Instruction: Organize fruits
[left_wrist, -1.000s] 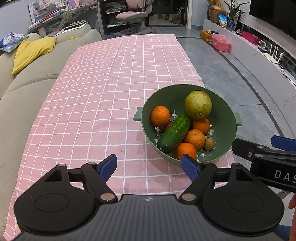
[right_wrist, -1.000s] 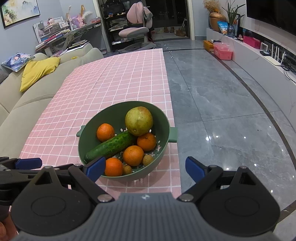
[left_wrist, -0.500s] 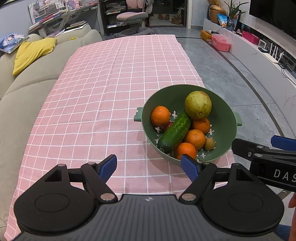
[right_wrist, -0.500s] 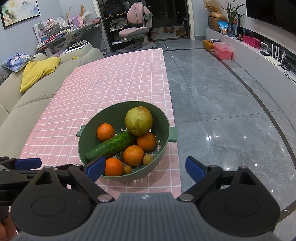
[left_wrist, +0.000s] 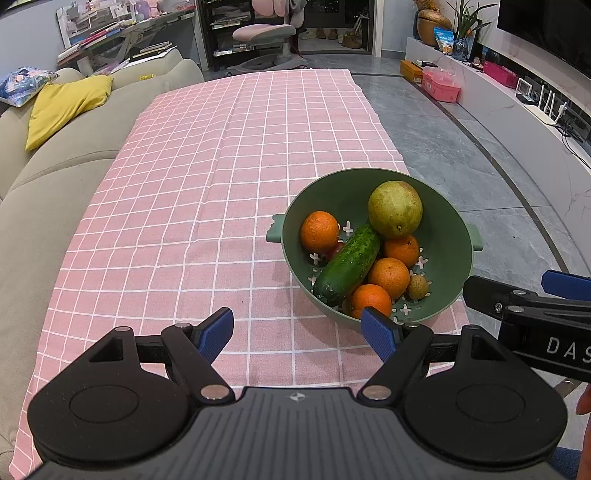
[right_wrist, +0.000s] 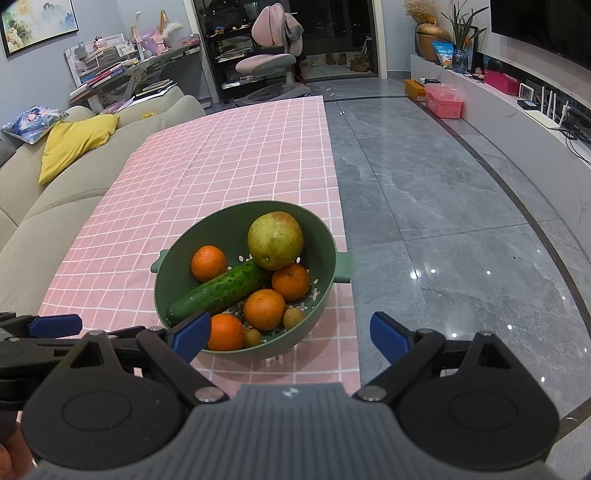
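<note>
4 dimpled oranges (right_wrist: 264, 308), bumpy cucumber (right_wrist: 221, 287), perforated green colander (right_wrist: 236, 221).

Fruit-filled bowl (left_wrist: 439, 221) on tablecloth's (left_wrist: 221, 184) near right corner, sofa (left_wrist: 55, 177) left

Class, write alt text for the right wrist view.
A green bowl on a pink checked tablecloth holds four oranges, a cucumber and a large yellow-green fruit. The open, empty right gripper is in front.
</note>
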